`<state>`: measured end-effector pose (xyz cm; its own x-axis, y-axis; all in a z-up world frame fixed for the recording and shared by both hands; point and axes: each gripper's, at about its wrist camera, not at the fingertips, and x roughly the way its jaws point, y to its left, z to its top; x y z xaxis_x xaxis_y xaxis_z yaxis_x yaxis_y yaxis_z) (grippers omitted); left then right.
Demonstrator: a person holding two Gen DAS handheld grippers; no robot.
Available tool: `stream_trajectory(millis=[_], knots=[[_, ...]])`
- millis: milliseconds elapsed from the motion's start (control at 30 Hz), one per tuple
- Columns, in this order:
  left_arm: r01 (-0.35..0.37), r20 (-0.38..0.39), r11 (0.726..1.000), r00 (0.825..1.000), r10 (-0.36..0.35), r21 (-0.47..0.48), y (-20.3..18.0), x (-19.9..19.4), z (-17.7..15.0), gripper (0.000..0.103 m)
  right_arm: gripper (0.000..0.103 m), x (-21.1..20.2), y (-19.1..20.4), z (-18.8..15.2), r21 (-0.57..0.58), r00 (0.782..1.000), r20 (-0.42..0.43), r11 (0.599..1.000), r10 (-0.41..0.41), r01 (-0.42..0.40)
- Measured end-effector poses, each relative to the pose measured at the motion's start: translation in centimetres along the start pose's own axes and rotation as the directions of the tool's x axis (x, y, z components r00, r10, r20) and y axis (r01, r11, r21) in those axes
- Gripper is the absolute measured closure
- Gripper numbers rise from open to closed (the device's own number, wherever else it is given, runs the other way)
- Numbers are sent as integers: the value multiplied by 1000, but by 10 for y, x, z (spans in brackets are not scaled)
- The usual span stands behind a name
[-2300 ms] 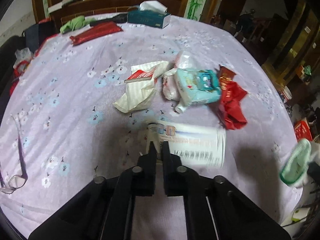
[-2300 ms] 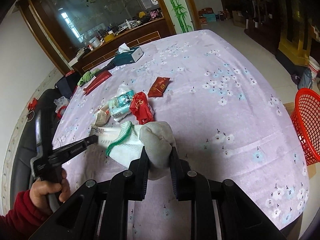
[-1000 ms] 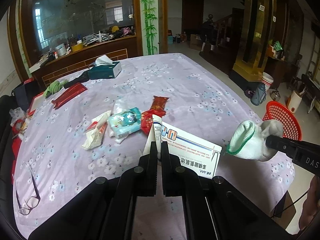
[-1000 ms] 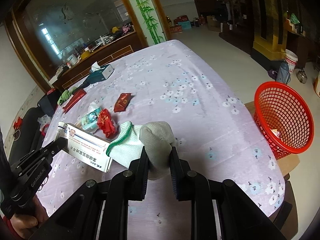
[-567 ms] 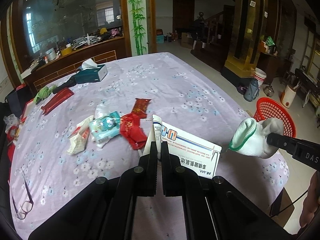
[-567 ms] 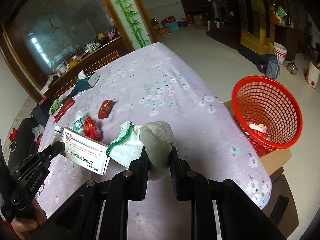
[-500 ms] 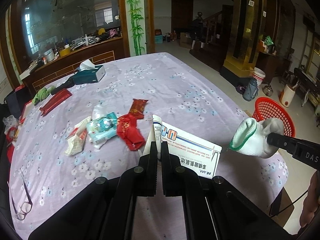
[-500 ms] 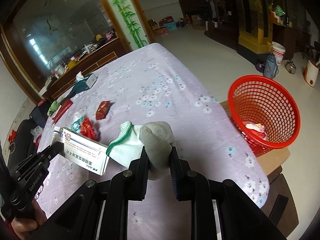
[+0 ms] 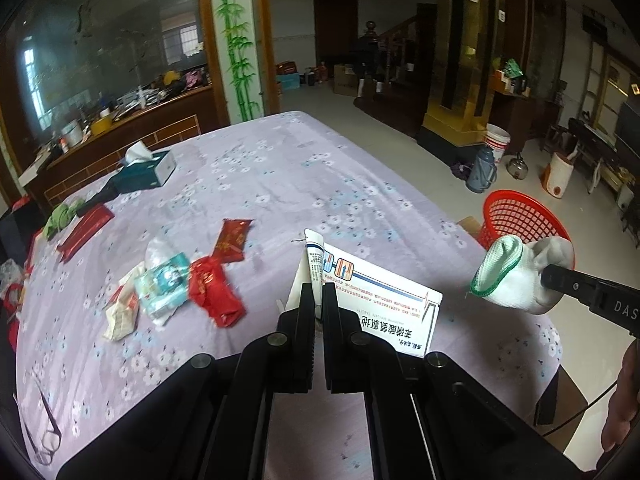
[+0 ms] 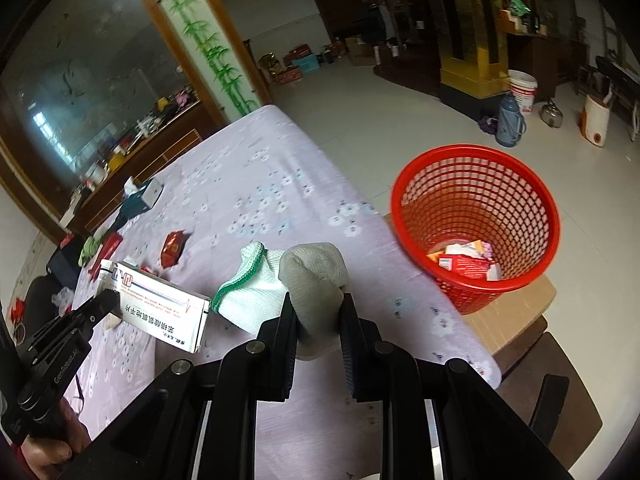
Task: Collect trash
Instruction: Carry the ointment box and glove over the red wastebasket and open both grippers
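Right now the right gripper (image 10: 316, 322) is pinching a balled sock (image 10: 296, 286), and the red basket (image 10: 476, 240) is sitting just ahead to the right, lower than the desk (image 10: 260, 208). Farther left, the left gripper (image 9: 319, 300) is squeezing a white box (image 9: 380, 312), its long side pointing right toward the basket.

We see soft daylight, brightest on the pale floor tiles (image 10: 400, 112) and reflected in the glass partition (image 9: 100, 60). Shadows are faint. Fisheye curvature bends the bamboo-painted pillar (image 10: 208, 40), corners go black, and the red basket (image 10: 476, 220) looks slightly motion-blurred.
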<state>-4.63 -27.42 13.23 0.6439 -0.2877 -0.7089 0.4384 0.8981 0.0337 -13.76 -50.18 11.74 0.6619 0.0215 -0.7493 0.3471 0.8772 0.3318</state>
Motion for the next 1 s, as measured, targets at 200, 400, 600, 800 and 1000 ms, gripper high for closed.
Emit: stream_trajectory(millis=[200,400,600,800,1000], knots=[[26,8,999,1000,-26,29,-16,3,12,100,82,-10,-21,8,43,999,27,999,-19,18],[50,20,997,998,-51,57,-35,5,25,100,82,-18,-46,19,93,998,48,995,-44,39],[87,33,992,995,-90,93,-61,8,43,100,82,-32,-80,32,160,992,91,984,-88,73],[134,43,980,989,-142,150,-102,15,63,100,82,-43,-124,50,242,982,113,963,-153,122],[173,28,966,983,-181,193,-146,36,75,100,81,-39,-152,69,262,975,107,951,-195,161]])
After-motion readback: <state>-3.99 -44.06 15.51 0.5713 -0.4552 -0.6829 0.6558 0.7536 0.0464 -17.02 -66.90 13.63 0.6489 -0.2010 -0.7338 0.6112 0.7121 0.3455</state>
